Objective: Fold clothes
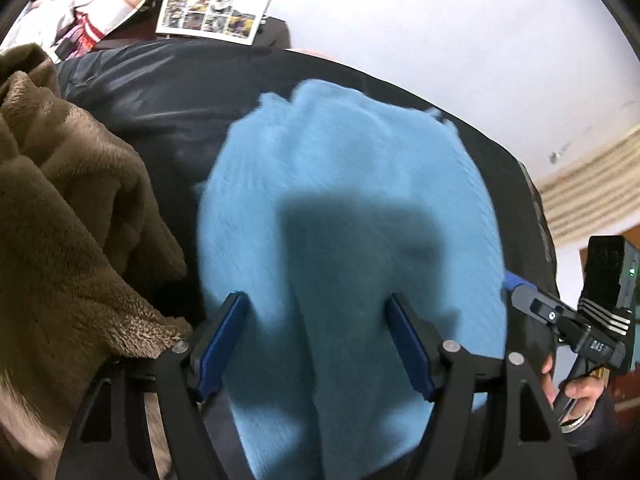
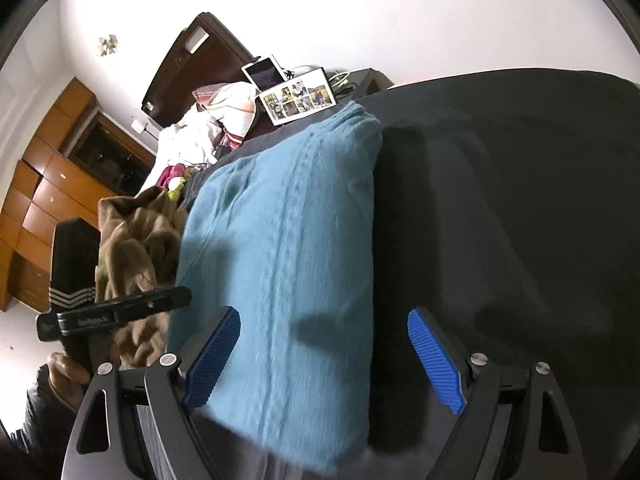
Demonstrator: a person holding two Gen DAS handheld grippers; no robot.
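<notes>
Nearest in the left wrist view: left gripper [image 1: 316, 300], blue pads spread wide, nothing pinched, hovering over the near part of the light blue sweater [image 1: 352, 216]. Fingers [image 1: 222, 344] apart from the knit, gripper shadow cast dark across its middle. In the right wrist view: right gripper [image 2: 324, 320], ribbed blue pads likewise spread wide, nothing between them but air, poised above the sweater's [image 2: 280, 248] right-hand edge and the dark surface beside it.

Sweater folded into a long, narrow shape, lying flat on a black cover [image 1: 168, 92], cable pattern running lengthwise down its centre in the right wrist view. Picture blurred in both views.

Just beside the sweater, on its left: a heaped brown fleece garment [image 1: 68, 208], touching or nearly touching the blue knit's edge; which, cannot tell.

At the right edge of the left wrist view: the other gripper's black body [image 1: 576, 320], held in a hand [image 1: 576, 396] with a dark sleeve below.

Farther off, past the sweater's far end: a white-bordered photo collage [image 1: 214, 16], a pile of pale patterned cloth [image 1: 88, 4] beside it. Beyond those, in the right wrist view: a dark wooden headboard [image 2: 192, 64], orange-brown wooden cabinets [image 2: 52, 184] and a white wall [image 2: 440, 12].
</notes>
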